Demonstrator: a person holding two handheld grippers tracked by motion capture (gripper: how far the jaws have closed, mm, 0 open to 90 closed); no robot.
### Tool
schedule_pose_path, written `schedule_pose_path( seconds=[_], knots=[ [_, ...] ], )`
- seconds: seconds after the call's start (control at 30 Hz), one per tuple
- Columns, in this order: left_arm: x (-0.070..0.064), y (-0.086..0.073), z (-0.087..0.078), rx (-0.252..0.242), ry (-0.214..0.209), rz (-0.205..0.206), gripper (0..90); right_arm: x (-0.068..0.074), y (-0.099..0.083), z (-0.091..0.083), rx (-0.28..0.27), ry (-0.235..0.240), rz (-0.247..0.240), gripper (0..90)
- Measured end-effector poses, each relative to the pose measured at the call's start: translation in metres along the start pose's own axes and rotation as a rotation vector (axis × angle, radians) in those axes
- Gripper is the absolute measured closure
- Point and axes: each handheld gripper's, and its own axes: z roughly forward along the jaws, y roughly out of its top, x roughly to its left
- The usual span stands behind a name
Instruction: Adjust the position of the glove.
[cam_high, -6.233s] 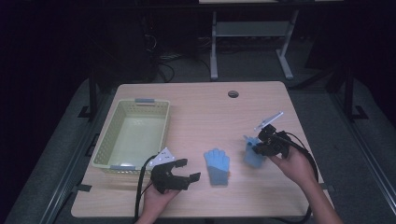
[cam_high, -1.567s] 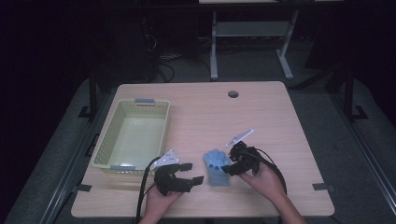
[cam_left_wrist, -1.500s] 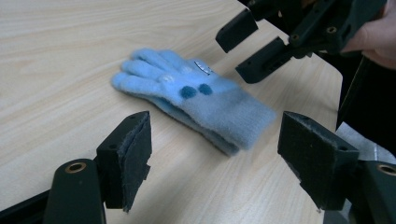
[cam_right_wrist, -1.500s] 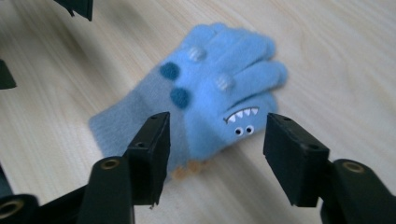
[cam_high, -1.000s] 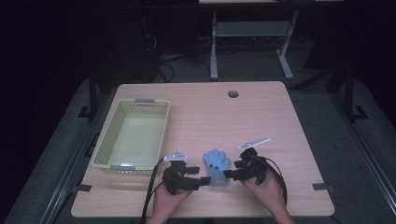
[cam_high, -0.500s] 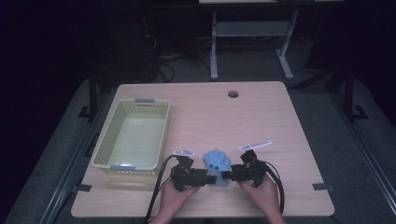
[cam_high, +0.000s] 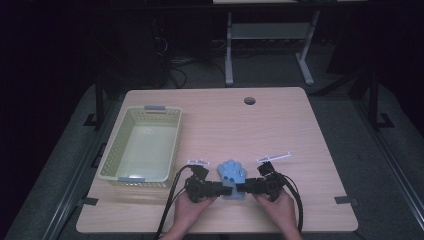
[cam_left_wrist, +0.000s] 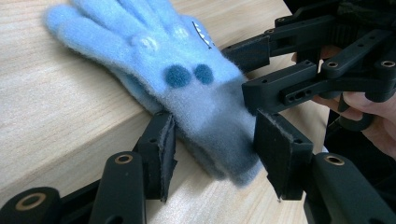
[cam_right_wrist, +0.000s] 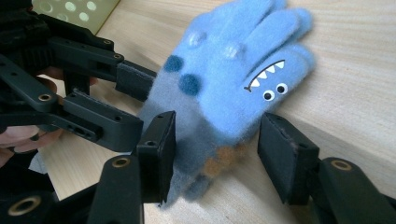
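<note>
Lay flat on the wooden table (cam_high: 310, 130), close to its near edge: a fluffy blue monster glove (cam_high: 233, 173), fingers pointing away from the person, grey cuff toward the front edge. Seen on the glove in the right gripper view: a toothy mouth, two small eyes and dark blue spots.

Left gripper (cam_left_wrist: 217, 151): jaws spread, standing on both sides of the grey cuff, one pad touching or almost touching the fleece, the other just beside it; not pinching. Came in from the left side of the glove in the high view (cam_high: 220, 189), held by the left hand (cam_high: 189, 210).

Right gripper (cam_right_wrist: 217, 149): jaws also spread, around the cuff end from the opposite side, with a clear gap at the outer pad. Placed just right of the glove in the high view (cam_high: 246, 188), held by the right hand (cam_high: 280, 210). Both grippers met nearly tip to tip at the cuff, very little room between them.

Stood well apart to the left, along the left edge of the table: a pale green plastic basket (cam_high: 116, 150), nothing visible inside. Wide bare wood behind the glove, up to the round cable hole (cam_high: 249, 100) near the far edge, and also to the right. Only a narrow strip of table left between the cuff and the front edge.
</note>
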Motion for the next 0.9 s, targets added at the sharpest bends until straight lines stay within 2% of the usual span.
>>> schedule_pose_path(
  seconds=[0.1, 0.4, 0.63, 0.9],
  knots=[
    [0.0000, -0.0001, 0.0005, -0.006, 0.002, -0.002, 50.7, -0.0008, -0.0018, 0.0014, -0.008, 0.012, 0.010, 49.7],
    [0.0013, 0.0003, 0.0023, 0.005, -0.008, 0.000, 55.3, 0.0015, -0.0042, 0.0036, -0.018, 0.010, 0.010, 55.6],
    [0.0047, 0.0015, 0.0044, 0.006, -0.030, -0.029, 60.6, 0.0023, -0.0079, 0.0064, -0.046, 0.023, 0.027, 60.9],
    [0.0082, 0.0021, 0.0068, -0.002, -0.052, -0.054, 64.1, -0.0015, -0.0094, 0.0085, -0.056, 0.059, 0.063, 66.1]
  ],
)
